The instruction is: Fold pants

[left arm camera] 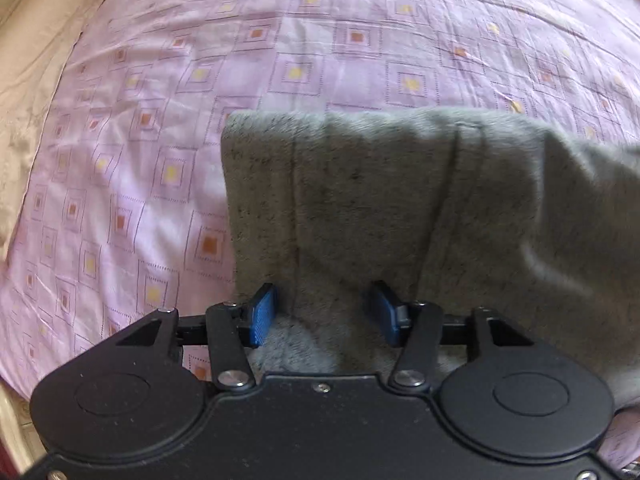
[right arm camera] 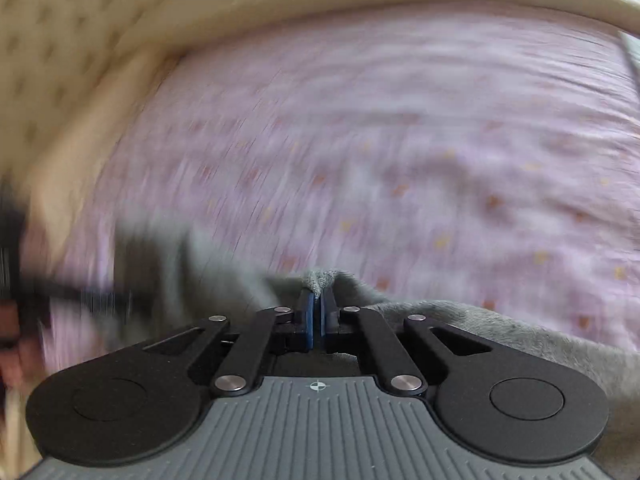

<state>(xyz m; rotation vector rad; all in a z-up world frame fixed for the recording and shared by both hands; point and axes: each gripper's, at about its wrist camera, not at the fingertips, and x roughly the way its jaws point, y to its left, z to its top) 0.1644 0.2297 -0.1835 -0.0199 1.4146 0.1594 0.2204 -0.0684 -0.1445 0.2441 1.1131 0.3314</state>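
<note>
The grey fleece pants (left arm camera: 380, 200) lie folded on the pink patterned bed sheet (left arm camera: 160, 120), with a straight folded edge at the far side. My left gripper (left arm camera: 325, 314) points straight down over their near part. Its blue pads (left arm camera: 264, 314) stand wide apart, with cloth below the gap and nothing pinched. In the right wrist view, which is motion-blurred, my right gripper (right arm camera: 319, 304) is shut on a small fold of the pants (right arm camera: 480, 328). A tuft of grey cloth pokes out past the pads.
A beige quilt (left arm camera: 24, 80) borders the sheet on the left. Beige padding (right arm camera: 80, 40) rises beyond the sheet (right arm camera: 400, 140) in the right wrist view. A dark, blurred shape (right arm camera: 16, 240) sits at that view's left edge.
</note>
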